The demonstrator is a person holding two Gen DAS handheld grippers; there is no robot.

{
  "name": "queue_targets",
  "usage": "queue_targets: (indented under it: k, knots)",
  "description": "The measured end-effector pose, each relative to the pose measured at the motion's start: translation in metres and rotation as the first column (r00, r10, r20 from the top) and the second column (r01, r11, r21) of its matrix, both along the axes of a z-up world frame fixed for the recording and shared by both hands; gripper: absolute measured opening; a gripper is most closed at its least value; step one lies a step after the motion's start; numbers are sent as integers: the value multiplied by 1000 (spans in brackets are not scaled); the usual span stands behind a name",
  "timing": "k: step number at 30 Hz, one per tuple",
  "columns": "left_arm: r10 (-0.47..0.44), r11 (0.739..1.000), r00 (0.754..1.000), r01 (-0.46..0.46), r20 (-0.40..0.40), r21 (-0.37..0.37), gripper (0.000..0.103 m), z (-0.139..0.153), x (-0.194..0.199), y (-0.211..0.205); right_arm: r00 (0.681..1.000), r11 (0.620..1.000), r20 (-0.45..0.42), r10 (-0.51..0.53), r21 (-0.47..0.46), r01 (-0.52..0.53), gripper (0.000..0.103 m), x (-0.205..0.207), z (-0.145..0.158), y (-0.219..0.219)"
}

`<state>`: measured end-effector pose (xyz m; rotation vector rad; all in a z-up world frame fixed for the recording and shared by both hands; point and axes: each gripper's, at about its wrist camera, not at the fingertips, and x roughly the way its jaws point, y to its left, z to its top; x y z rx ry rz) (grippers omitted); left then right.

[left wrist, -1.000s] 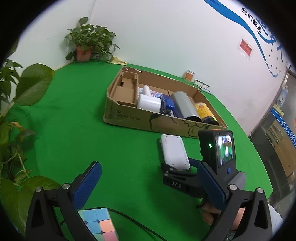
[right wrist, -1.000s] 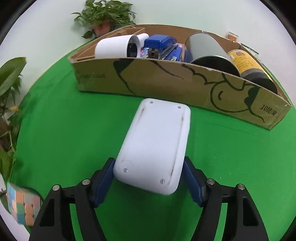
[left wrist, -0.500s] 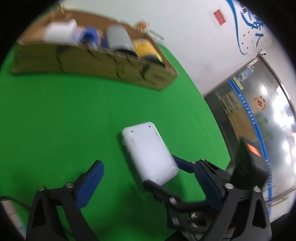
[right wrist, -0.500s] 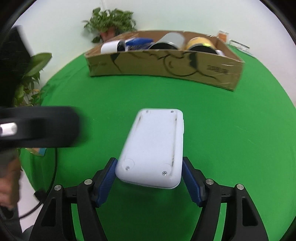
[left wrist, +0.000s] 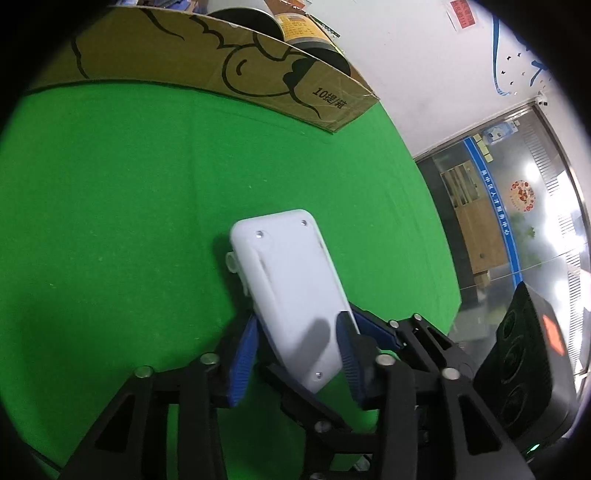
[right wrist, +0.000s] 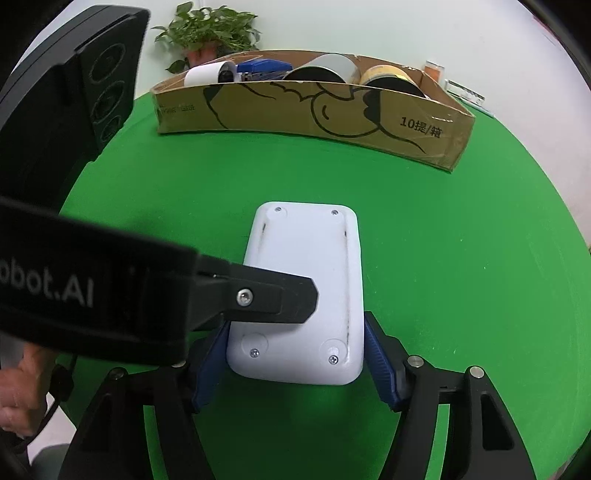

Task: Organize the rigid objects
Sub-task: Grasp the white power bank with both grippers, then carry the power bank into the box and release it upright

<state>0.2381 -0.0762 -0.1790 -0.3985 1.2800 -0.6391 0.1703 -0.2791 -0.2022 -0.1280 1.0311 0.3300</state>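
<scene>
A white flat plastic device [right wrist: 303,291], back side up with screws showing, is held over the green table; it also shows in the left wrist view [left wrist: 291,295]. My right gripper [right wrist: 295,365] is shut on its near end, a blue pad on each side. My left gripper [left wrist: 295,354] has come in from the left and has closed on the same device; one of its black fingers [right wrist: 273,299] lies across the top face. A cardboard box [right wrist: 314,110] stands at the back with a white roll, a blue stapler, a grey can and a yellow can inside.
A potted plant [right wrist: 210,33] stands behind the box by the white wall. The green table's right edge [left wrist: 424,221] drops off toward a glass door. The left gripper's camera block [right wrist: 74,110] fills the left of the right wrist view.
My left gripper has swung from the Rubik's cube over to the white device and closed on it. The right gripper has drawn back from the box while holding the device.
</scene>
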Motion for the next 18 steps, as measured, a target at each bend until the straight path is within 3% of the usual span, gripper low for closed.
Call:
queue_targets:
  k: [4,11,18]
  knots:
    - [15,1000,999,-16,35,22,32,9,-1,5,999,993,-36,-39,110,43,64,3,7,-4]
    - [36,999,987,-41,154,30,32,53,5,17,996,989,72,-49,141,39,64,2,46,6]
    - [22,999,951,-36,307,37,32,115,25,29,977,989,205,-64,147,34,64,23,106,17]
